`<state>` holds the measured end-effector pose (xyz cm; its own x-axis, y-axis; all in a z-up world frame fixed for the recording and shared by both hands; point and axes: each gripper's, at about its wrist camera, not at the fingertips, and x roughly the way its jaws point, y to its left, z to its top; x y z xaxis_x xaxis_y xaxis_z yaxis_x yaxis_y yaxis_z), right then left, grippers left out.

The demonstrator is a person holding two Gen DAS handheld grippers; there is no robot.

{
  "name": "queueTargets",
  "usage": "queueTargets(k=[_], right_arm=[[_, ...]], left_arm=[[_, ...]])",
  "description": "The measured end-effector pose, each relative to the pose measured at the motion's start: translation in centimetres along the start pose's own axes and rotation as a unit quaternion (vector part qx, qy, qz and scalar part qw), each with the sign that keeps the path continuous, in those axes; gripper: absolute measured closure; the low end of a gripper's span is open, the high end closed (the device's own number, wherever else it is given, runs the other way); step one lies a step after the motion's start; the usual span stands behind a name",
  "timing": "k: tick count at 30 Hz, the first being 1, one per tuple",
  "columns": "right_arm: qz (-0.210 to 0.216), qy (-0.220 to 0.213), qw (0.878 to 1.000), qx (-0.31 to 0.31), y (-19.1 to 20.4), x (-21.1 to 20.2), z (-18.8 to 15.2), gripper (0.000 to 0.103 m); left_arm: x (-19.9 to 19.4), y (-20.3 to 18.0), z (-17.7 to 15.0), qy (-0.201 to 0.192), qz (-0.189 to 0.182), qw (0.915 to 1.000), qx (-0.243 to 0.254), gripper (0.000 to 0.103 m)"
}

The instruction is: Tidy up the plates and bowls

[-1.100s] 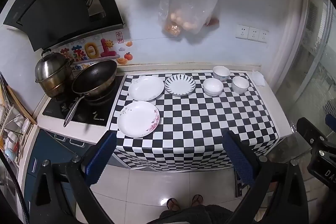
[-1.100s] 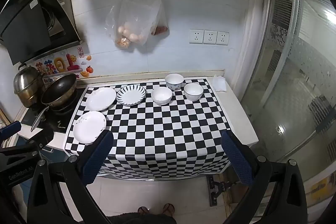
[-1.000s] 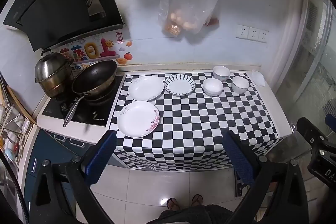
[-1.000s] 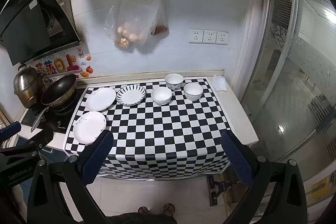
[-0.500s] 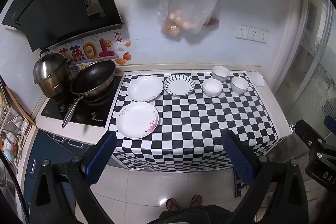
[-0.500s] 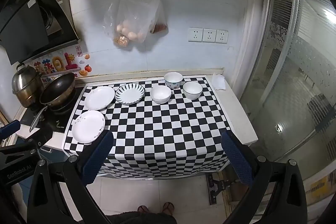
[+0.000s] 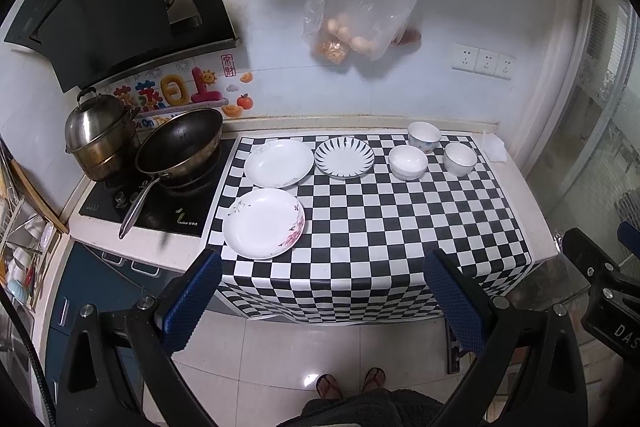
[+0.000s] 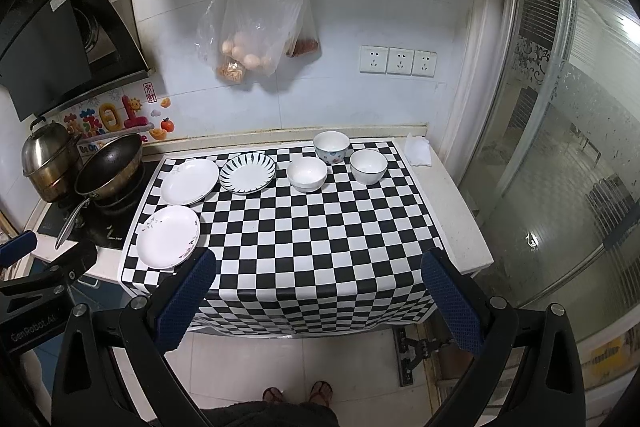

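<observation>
Hovering off the counter edge, left gripper (image 7: pixel 320 287) and right gripper (image 8: pixel 318 285) both gape wide, empty; three plates (image 7: pixel 263 223) left, three bowls (image 7: pixel 408 163) back-right on checkered cloth (image 7: pixel 380 227).

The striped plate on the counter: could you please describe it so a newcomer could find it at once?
Start at the checkered cloth covering the counter and look along its back row. The striped plate lies between a plain white plate and three bowls. Dark lines radiating around its rim set it apart.
</observation>
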<state>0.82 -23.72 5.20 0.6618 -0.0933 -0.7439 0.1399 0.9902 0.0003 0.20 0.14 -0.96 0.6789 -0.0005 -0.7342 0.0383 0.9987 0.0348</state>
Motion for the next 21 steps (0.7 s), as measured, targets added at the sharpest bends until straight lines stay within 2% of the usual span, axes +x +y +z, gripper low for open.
queueTargets(k=[21], right_arm=[[-0.003, -0.001, 1.000, 0.008, -0.87, 0.08, 0.41, 0.000]], left_arm=[[0.03, 0.02, 0.41, 0.001, 0.001, 1.0000, 0.001, 0.000]])
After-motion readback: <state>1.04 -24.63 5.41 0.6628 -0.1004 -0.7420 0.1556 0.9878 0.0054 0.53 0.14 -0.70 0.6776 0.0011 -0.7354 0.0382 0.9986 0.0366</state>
